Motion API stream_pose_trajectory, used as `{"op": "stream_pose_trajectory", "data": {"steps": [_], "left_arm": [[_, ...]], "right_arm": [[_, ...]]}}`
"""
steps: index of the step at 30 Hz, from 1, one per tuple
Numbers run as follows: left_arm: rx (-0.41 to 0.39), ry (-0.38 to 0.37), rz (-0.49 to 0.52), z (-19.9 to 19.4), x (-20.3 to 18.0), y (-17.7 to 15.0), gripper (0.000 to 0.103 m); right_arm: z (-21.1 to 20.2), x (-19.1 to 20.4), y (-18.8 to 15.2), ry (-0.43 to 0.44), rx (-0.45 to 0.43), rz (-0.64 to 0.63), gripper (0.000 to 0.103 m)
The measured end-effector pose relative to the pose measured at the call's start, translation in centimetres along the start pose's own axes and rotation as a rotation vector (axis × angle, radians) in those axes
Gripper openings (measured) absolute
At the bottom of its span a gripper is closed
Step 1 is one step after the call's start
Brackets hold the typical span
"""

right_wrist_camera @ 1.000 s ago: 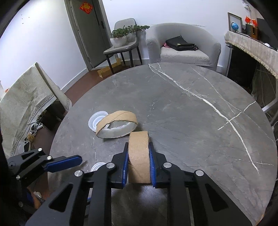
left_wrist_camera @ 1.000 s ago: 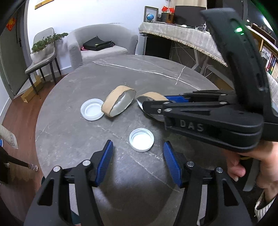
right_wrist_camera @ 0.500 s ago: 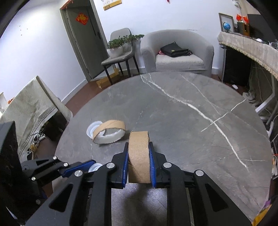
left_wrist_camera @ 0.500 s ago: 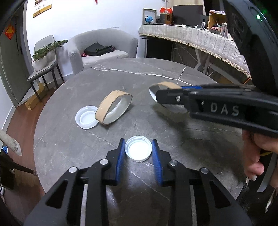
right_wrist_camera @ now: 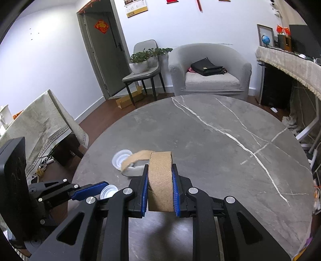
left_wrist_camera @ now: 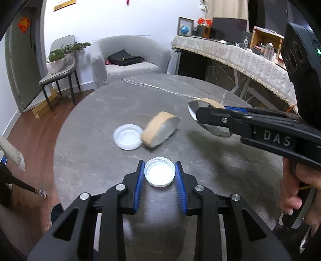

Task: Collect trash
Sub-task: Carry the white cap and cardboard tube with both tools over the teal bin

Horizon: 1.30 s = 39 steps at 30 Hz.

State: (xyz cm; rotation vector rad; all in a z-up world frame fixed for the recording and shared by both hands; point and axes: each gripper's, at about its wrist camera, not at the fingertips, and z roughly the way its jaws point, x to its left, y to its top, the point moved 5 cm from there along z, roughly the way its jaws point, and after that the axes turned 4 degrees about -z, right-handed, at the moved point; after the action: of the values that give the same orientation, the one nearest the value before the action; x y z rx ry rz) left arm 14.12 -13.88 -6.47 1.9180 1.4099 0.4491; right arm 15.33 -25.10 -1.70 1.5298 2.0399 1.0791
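The only lettering that reads clearly is "DAS", in raised capitals on the black side of the right tool [left_wrist_camera: 212, 120], seen from the left wrist camera. The red door ornament [right_wrist_camera: 101, 26] and wall calendar [right_wrist_camera: 136, 7] carry marks too small to read.

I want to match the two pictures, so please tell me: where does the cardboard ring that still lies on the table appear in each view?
Left wrist view: the lying cardboard ring is near centre, beside the clear lid.
Right wrist view: the ring is left of centre, partly behind the held ring.
Shared landmark: the grey armchair.
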Motion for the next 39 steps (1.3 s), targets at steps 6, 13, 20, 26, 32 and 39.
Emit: {"op": "stream_pose_trajectory", "data": {"steps": [6, 13, 20, 26, 32, 39], "left_arm": [[-0.029, 0.05, -0.033, -1.5, 2.9, 0.3, 0.032], [-0.08, 0.083, -0.102, -3.9, 6.7, 0.5, 0.032], [-0.097, 0.126, -0.174, -5.6, 10.6, 0.1, 0.032], [-0.061, 0.18, -0.211, -6.0, 14.0, -1.7, 0.032], [-0.003, 0.226, -0.272, -5.7, 17.9, -3.7, 0.032], [0.079, 0.274, -0.308, -4.8, 21.4, -6.3, 0.033]], "right_arm": [[0.5, 2.1, 0.8, 0.031, -0.018, -0.015, 0.02], [1.6, 5.1, 1.7, 0.058, -0.03, -0.053, 0.02], [2.7, 8.3, 2.2, 0.093, -0.033, -0.084, 0.02], [4.0, 11.3, 2.6, 0.135, -0.026, -0.112, 0.02], [5.7, 14.2, 2.9, 0.175, -0.015, -0.132, 0.02], [7.8, 17.3, 2.7, 0.203, 0.011, -0.163, 0.02]]}}
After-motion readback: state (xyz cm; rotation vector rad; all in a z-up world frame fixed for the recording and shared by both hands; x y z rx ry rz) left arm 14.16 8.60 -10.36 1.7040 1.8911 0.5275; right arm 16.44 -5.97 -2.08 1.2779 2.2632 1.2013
